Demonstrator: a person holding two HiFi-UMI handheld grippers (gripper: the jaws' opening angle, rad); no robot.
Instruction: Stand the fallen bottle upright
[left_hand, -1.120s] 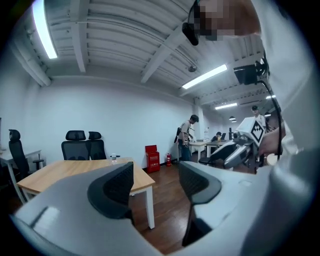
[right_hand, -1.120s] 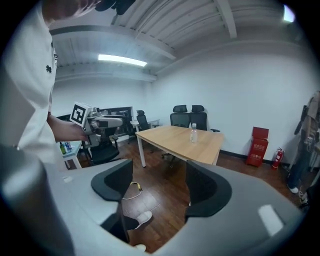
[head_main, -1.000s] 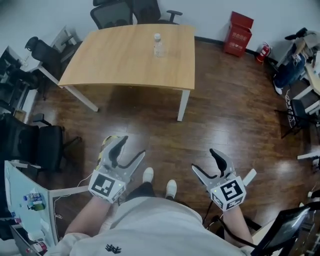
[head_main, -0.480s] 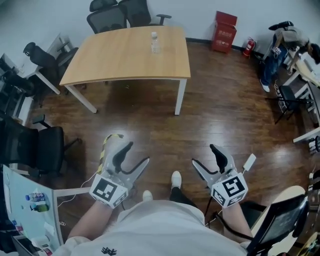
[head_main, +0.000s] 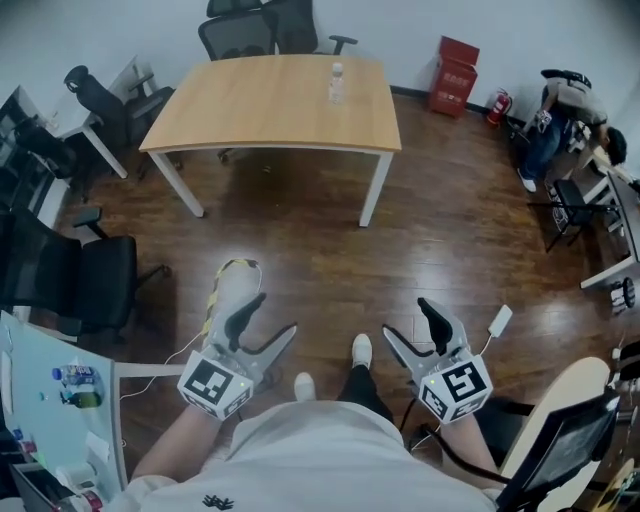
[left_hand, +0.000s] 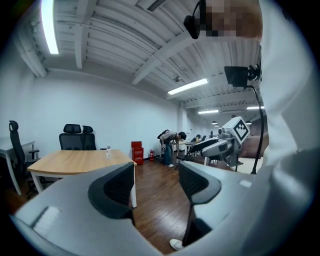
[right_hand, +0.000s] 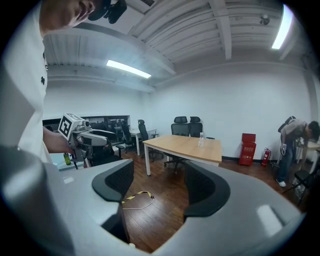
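Your left gripper (head_main: 272, 314) hangs empty, jaws spread wide, well short of the table (head_main: 250, 110). The water bottle (head_main: 336, 83) already looks upright near the table's far edge, so a hurried reach could topple it. Your right gripper (head_main: 406, 318) is likewise spread and empty.

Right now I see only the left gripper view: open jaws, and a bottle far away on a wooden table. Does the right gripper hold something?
Observer: No. The right gripper has its jaws apart, with only floor showing between them.
Operator: Is something lying on the floor near me?
Observer: Yes, a yellow-and-black cable lies on the floor just ahead of the left gripper.
Operator: Where on the table is the bottle?
Observer: The bottle stands upright in the far right part of the table.
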